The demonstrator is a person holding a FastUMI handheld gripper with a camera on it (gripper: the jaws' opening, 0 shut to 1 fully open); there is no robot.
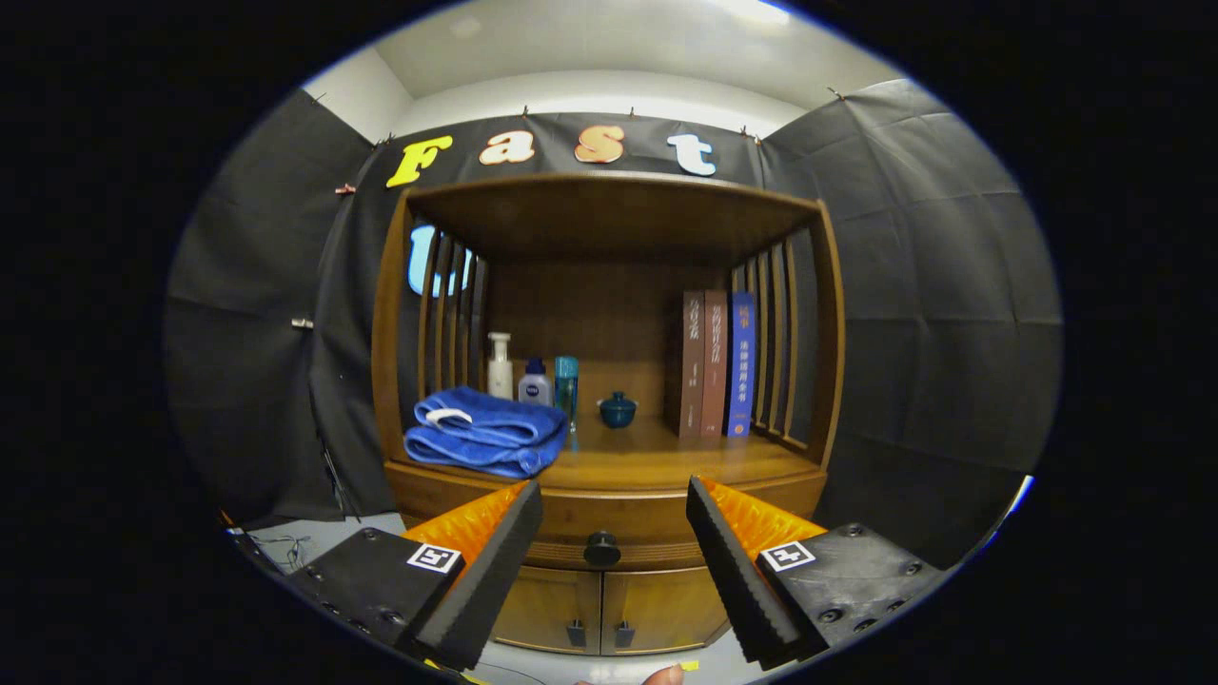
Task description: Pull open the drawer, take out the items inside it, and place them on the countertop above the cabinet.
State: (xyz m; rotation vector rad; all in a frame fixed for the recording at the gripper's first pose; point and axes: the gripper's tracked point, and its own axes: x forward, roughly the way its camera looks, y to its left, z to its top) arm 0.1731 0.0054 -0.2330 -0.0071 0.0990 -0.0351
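My gripper [614,533] has its fingers spread wide, holding nothing. The drawer [609,521] knob [601,548] sits dead ahead between them, beyond the tips, so I'd judge a straight push forward.

Wooden drawer [602,533] apparently closed, dark round knob [601,548] centred; countertop [666,461] just above

The gripper [614,518] faces the wooden cabinet [609,533] with its jaws spread wide, gripping nothing. The drawer [571,521] is closed, and its dark round knob [601,548] sits between the jaws, a little beyond them. On the surface [666,461] above the knob, a folded blue towel [485,433] lies to the left, bottles [533,381] behind it, a small teal lidded pot [618,409] directly above, and upright books [716,363] to the right.
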